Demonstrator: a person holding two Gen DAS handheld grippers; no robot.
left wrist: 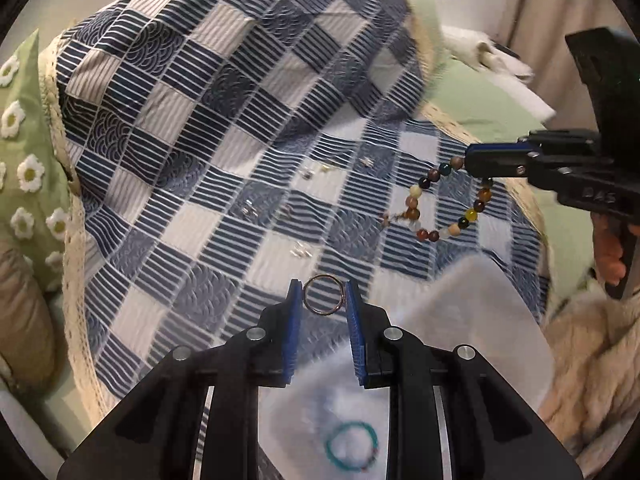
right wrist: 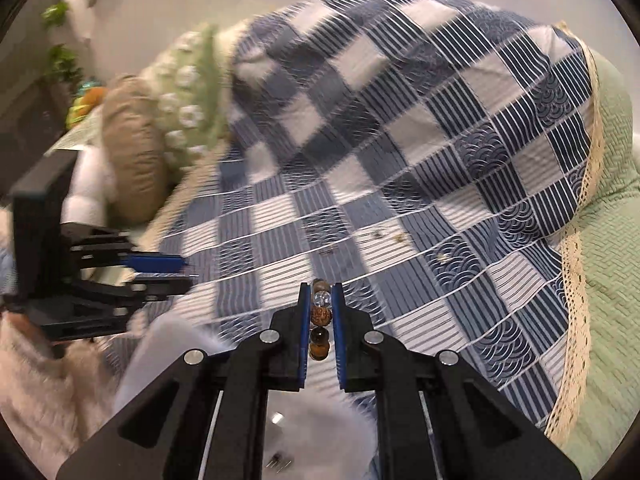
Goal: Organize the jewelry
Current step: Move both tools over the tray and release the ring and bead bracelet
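Metal ring (left wrist: 323, 294) sits pinched in the left gripper (left wrist: 323, 300); right gripper (right wrist: 321, 304) clenches the bead bracelet (left wrist: 448, 204), both lifted clear for sorting, probably

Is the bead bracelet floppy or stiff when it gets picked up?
Probably floppy: the bead bracelet sags in a loose loop below the right gripper, which pinches only a few beads. It may swing as it moves. The round, glossy beads look hard and could slip or roll if dropped.
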